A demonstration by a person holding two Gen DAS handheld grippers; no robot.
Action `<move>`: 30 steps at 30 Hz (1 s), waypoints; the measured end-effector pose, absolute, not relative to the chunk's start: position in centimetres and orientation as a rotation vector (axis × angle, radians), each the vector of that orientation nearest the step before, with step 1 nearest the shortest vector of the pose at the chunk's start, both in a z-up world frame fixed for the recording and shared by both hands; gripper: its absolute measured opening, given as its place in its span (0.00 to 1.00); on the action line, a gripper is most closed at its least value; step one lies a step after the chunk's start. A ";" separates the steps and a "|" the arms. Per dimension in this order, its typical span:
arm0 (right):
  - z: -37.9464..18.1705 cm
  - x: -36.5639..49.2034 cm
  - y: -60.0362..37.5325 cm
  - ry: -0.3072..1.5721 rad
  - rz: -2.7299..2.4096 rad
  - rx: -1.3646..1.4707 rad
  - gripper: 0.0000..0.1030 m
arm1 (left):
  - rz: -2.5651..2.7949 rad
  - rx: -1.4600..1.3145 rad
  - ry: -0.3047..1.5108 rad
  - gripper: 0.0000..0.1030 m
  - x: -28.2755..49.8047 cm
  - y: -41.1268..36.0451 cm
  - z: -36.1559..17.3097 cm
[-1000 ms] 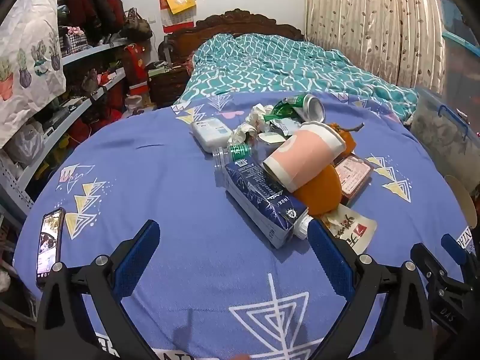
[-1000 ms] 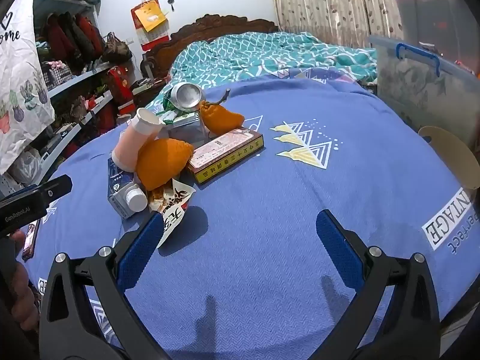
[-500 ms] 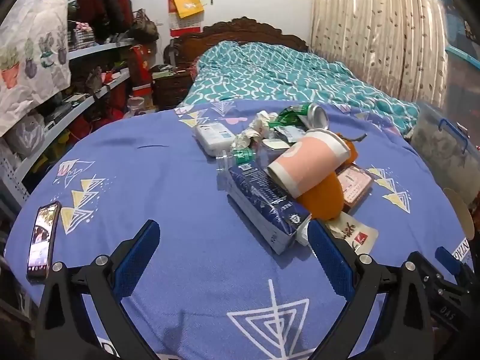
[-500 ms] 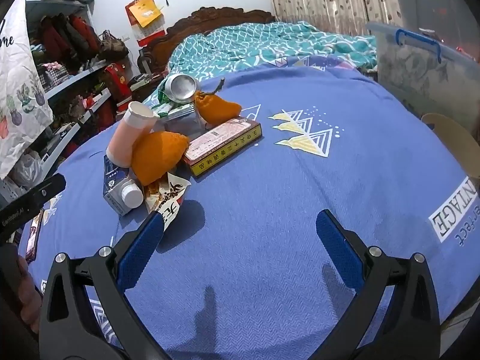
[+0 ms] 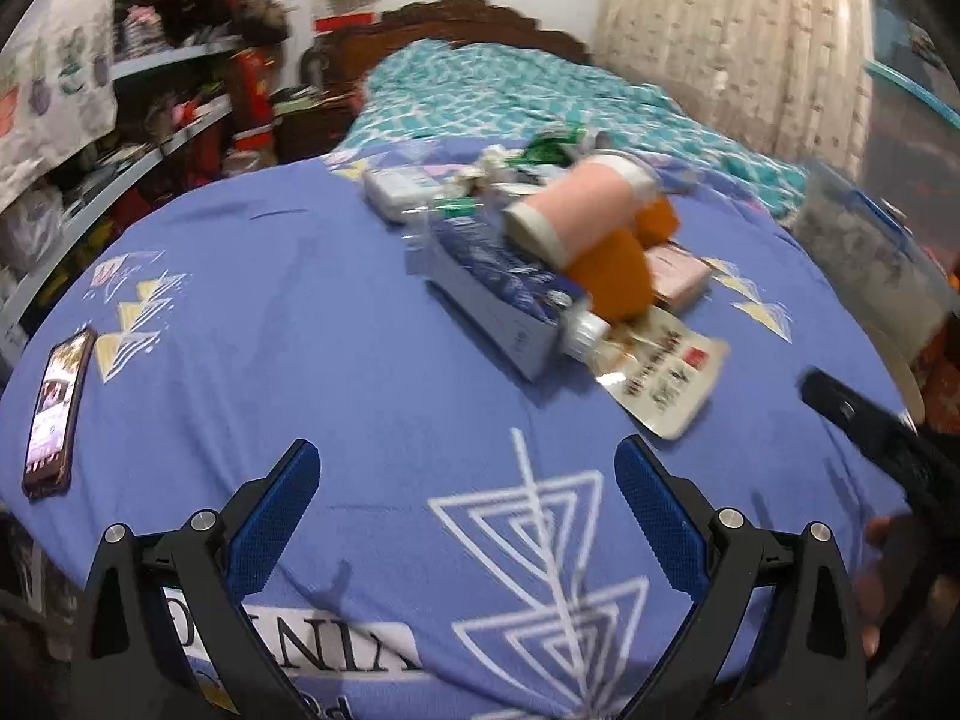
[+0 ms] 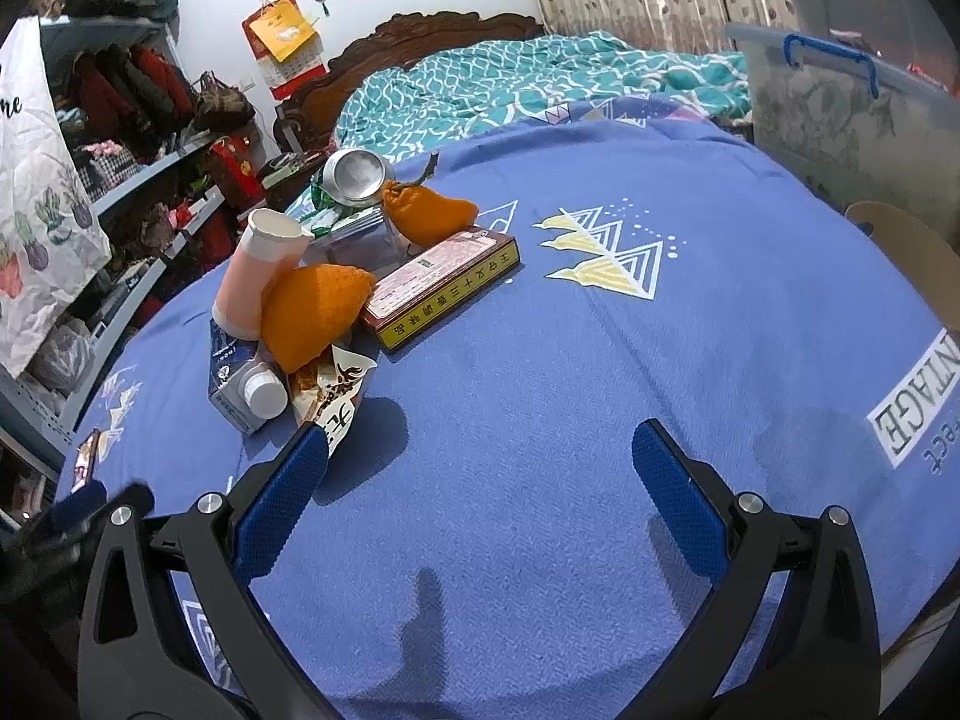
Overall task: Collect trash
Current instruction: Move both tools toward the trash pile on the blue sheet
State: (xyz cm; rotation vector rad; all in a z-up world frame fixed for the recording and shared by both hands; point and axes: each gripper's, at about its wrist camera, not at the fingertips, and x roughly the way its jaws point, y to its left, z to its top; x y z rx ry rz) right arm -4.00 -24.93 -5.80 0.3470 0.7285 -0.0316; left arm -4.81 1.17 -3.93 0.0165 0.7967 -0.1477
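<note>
left claw [image 5: 462, 516] pulled back, trash pile [image 5: 540, 258] farther

My heap of trash sits mid-table on the blue printed tablecloth [image 6: 600, 396]. The pink paper cup [image 6: 255, 276] lies on the dark-blue milk carton [image 6: 231, 372], with the orange peel [image 6: 315, 315] just right of it. The flat red-and-yellow box [image 6: 444, 288] lies right again — the silver drink can [image 6: 354, 175] behind. A printed snack wrapper [image 6: 333, 396] lies nearest me. The black smartphone [image 5: 57, 408] rests well left — near the table's edge.
</note>
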 end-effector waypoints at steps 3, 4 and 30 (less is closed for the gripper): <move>-5.7 -4.3 -24.5 0.719 -0.004 0.352 0.97 | -0.227 0.032 0.787 0.92 -5.7 0.9 -3.8; -5.6 -4.5 -24.3 0.714 0.005 0.352 0.97 | -0.217 0.050 0.788 0.92 -5.8 0.8 -4.0; -5.7 -4.6 -24.8 0.707 0.049 0.380 0.97 | 0.001 -0.012 0.580 0.92 0.0 6.3 -1.1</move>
